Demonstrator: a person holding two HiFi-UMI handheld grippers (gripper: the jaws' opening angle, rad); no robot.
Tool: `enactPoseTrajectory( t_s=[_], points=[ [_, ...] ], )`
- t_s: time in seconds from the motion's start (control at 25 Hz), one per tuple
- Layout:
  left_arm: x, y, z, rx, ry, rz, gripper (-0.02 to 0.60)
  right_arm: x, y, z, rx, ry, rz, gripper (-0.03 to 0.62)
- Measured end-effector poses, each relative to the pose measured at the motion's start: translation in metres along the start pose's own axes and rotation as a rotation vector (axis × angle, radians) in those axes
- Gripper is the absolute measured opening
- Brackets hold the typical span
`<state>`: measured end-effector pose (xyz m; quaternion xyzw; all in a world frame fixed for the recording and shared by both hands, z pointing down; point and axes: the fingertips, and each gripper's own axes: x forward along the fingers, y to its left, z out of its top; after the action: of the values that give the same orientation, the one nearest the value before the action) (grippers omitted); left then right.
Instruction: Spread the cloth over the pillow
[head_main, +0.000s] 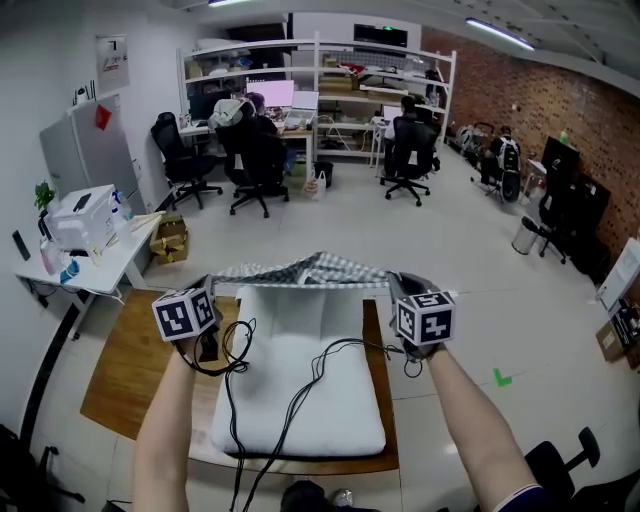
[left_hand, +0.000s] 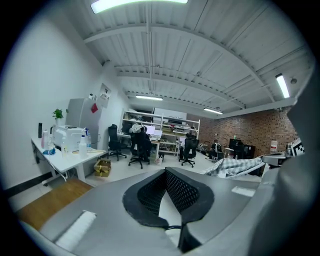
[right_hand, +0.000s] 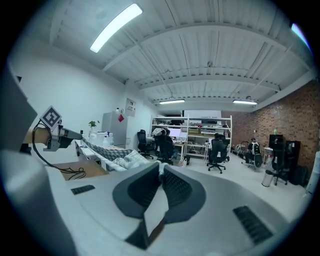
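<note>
A white pillow (head_main: 300, 390) lies on a low wooden table (head_main: 125, 370). A grey-and-white checkered cloth (head_main: 300, 268) hangs stretched between my two grippers over the pillow's far end. My left gripper (head_main: 210, 290) is shut on the cloth's left corner. My right gripper (head_main: 397, 285) is shut on its right corner. In the left gripper view the jaws (left_hand: 166, 172) are closed with a white strip between them, and the cloth (left_hand: 237, 165) runs off to the right. In the right gripper view the cloth (right_hand: 112, 155) leaves the shut jaws (right_hand: 161, 167) and runs towards the other gripper (right_hand: 55, 135).
Black cables (head_main: 290, 400) trail over the pillow from both grippers. A white side table (head_main: 90, 265) with a printer stands at the left, with a cardboard box (head_main: 170, 240) beside it. Office chairs, seated people (head_main: 255, 130) and shelves fill the back. A bin (head_main: 527, 236) stands at the right.
</note>
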<state>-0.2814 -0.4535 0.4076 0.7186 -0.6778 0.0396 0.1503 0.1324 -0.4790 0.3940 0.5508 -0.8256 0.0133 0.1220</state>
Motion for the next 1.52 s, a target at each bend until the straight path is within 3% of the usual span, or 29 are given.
enactPoseTrajectory(
  t_s=[0.24, 0.44, 0.68, 0.88, 1.24, 1.52],
  points=[
    [-0.048, 0.007, 0.000, -0.010, -0.032, 0.064, 0.006, -0.031, -0.001, -0.014, 0.016, 0.012, 0.004, 0.028],
    [-0.075, 0.016, -0.015, -0.019, 0.000, 0.088, 0.006, -0.043, 0.018, -0.033, 0.032, 0.046, 0.020, 0.028],
    [-0.096, 0.004, -0.037, -0.032, 0.021, 0.049, 0.006, -0.048, 0.025, -0.048, 0.052, 0.079, 0.011, 0.028],
    [-0.112, -0.007, -0.029, -0.035, -0.001, 0.010, 0.006, -0.051, 0.033, -0.036, 0.064, 0.054, 0.010, 0.028],
    [-0.205, -0.075, 0.078, -0.033, -0.194, -0.123, 0.008, -0.069, 0.049, -0.035, 0.064, 0.053, 0.025, 0.028],
    [-0.288, -0.132, 0.139, 0.044, -0.300, -0.220, 0.008, -0.081, 0.064, -0.035, 0.075, 0.051, 0.028, 0.028]
  ],
)
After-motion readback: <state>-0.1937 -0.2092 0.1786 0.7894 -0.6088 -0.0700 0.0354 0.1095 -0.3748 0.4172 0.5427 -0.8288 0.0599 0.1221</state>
